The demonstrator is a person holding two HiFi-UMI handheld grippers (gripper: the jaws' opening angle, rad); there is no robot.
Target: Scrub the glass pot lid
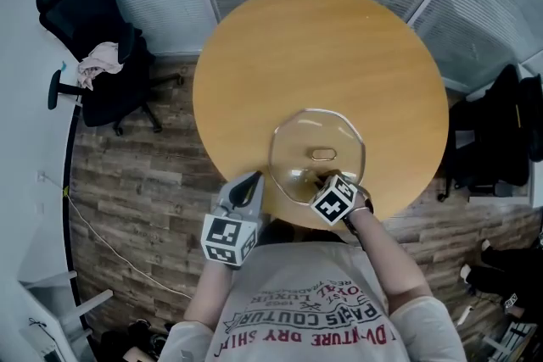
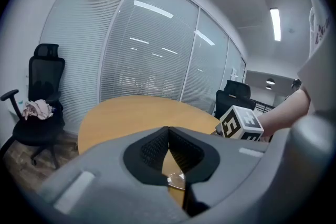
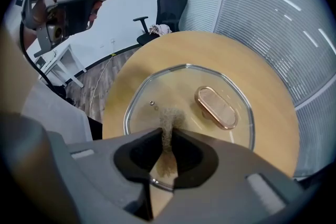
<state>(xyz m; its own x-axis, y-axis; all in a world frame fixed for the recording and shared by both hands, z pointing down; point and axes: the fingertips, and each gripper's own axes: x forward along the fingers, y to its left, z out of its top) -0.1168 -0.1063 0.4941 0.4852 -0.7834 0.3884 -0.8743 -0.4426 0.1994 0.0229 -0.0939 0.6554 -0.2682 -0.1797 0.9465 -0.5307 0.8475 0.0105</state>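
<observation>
Right gripper (image 3: 167, 134) pinches a brown scrub pad (image 3: 169, 117) onto the glass pot lid (image 3: 173, 86) to scrub it; left gripper (image 2: 168, 130), closed and empty, hovers by its rim.

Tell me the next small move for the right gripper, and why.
Probably rub the right gripper sideways, dragging the brown scrub pad across the glass lid. Its jaws are shut on the pad, whose tip is over the glass between the near rim and the oval handle. The left gripper, shut, is at the lid's edge.
</observation>
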